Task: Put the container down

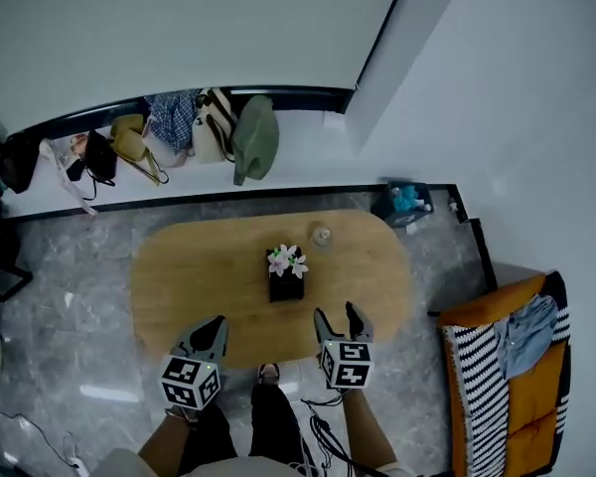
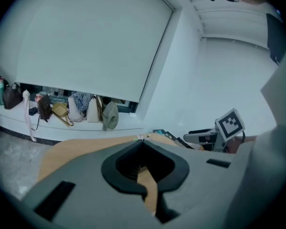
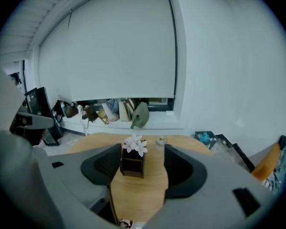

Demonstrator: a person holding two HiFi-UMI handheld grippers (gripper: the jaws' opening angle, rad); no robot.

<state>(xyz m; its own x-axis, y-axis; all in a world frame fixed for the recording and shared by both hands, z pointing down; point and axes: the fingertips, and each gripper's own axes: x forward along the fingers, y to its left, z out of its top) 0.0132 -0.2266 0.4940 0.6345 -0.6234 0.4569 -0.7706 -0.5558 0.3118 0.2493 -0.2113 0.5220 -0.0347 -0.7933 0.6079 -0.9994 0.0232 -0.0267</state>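
Our small black square container with pink and white flowers (image 1: 286, 284) sits in the middle of the oval wooden tabletop (image 1: 199, 276). Our left claw (image 1: 215, 326) is pinched together on nothing. Our right claw (image 1: 338, 314) is wide apart and empty.

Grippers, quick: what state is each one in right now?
Left gripper: shut, holding nothing.
Right gripper: open, holding nothing.
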